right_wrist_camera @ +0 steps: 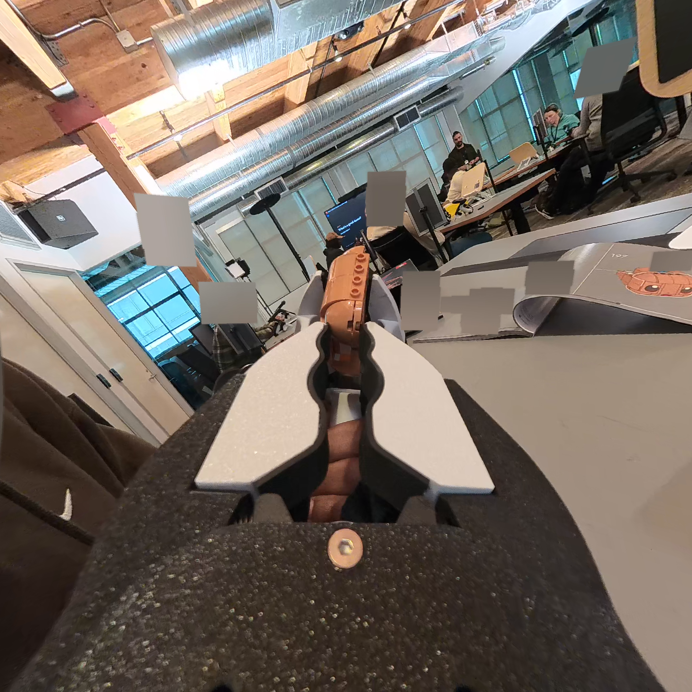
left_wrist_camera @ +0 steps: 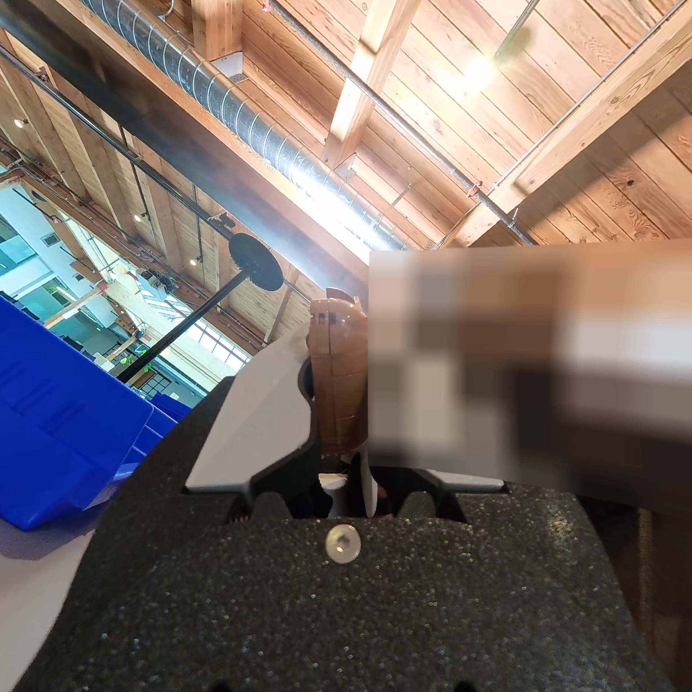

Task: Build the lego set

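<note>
While tilted up toward a wooden beamed ceiling (left_wrist_camera: 486, 112), the left gripper (left_wrist_camera: 337, 378) shows 1 grey finger (left_wrist_camera: 258, 412) against a curved brown brick assembly (left_wrist_camera: 339, 374), long axis running away from the camera; a mosaic hides the other finger, so its grip is unclear.

Angled upward beside the grey desk (right_wrist_camera: 561, 412), the right gripper (right_wrist_camera: 342, 337) clamps this assembly (right_wrist_camera: 346, 292), studs up, pointing away. An open instruction booklet (right_wrist_camera: 599, 292) lies at the desk's far edge.

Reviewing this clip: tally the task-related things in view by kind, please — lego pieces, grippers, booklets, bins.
Brown lego assembly: 1, gripped from both sides
Grippers: 2, left gripper and right gripper
Open instruction booklet: 1, on the grey table
Blue bins: at least 1; a second may sit behind it
Total: 5
</note>
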Available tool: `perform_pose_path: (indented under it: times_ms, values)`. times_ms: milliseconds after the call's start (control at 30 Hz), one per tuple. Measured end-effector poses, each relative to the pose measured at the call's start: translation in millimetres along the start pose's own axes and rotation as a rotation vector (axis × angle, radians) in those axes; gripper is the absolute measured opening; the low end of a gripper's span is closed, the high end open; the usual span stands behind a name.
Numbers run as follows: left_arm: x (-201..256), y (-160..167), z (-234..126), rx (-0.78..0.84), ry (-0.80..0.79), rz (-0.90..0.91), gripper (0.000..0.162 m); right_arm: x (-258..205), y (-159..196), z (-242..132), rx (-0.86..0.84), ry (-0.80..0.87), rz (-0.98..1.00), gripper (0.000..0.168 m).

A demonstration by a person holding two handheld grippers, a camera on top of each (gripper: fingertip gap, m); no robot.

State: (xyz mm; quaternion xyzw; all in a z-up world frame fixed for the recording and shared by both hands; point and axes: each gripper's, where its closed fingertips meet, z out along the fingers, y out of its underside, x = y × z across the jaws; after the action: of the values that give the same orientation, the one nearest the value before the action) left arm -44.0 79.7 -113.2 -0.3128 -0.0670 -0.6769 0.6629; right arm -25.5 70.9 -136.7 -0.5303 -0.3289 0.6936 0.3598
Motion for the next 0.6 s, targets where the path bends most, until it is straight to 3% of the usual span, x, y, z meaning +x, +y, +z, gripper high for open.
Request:
perform_pose_path:
  times_ms: [167, 300, 467, 600]
  values:
    - [-1.2, -1.0, -1.0, 0.014, 0.001, -0.010, 0.027, 2.1, -0.7, 0.7, 0.018, 0.011, 0.003, 0.016]
    - [2.0, 1.3, 0.1, -0.001, 0.011, 0.001, 0.026, 1.1, -2.5, 1.1, 0.027, 0.021, -0.008, 0.029]
    - [0.9, 5.3, 1.0, -0.024, 0.004, 0.004, 0.027, 0.2, -8.2, -2.4, 0.060, 0.033, -0.050, 0.017]
    - [0.4, 7.3, 1.7, -0.041, -0.004, 0.015, 0.027, 1.1, -8.4, -3.9, 0.065, 0.047, -0.063, 0.016]
